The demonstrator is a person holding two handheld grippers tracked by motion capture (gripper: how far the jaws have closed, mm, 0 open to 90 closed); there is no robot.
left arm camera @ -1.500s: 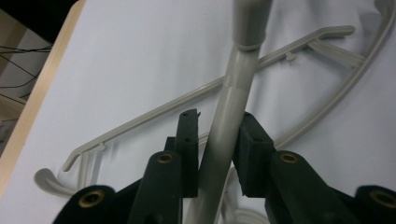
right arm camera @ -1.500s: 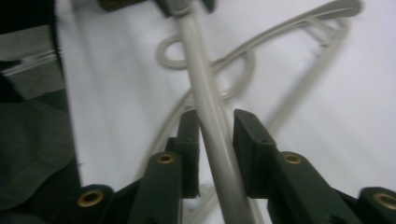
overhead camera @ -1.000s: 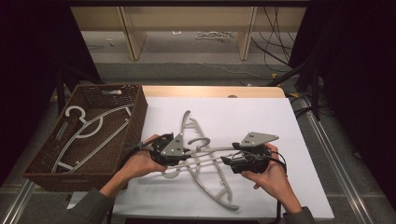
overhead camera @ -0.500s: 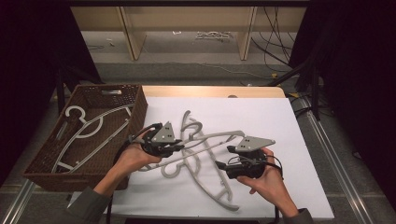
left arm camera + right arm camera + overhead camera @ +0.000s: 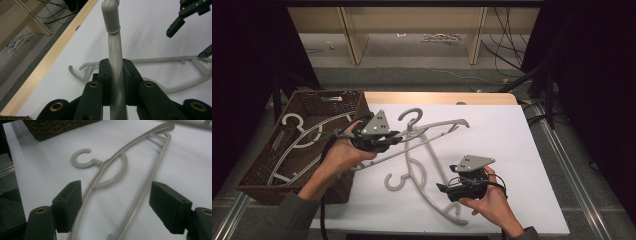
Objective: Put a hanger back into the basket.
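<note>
While its jaws stood clamped on the neck of a grey plastic hanger, the left gripper held that hanger lifted above the white table top, just right of the wicker basket. In the left gripper view the neck ran straight up between the two black pads, which pressed on it from both sides, with the start of the hook above them. From the high view the held hanger stretched to the right of the gripper, its hook uppermost and its arm reaching toward the table's middle.

The right gripper sat low over the near part of the table, its jaws spread wide, having just been opening, with nothing pinched. Between them, in the right gripper view, a second hanger lay flat on the white surface, untouched by either pad, its hook pointing toward the basket's corner.

Inside the basket, more hangers lay.
</note>
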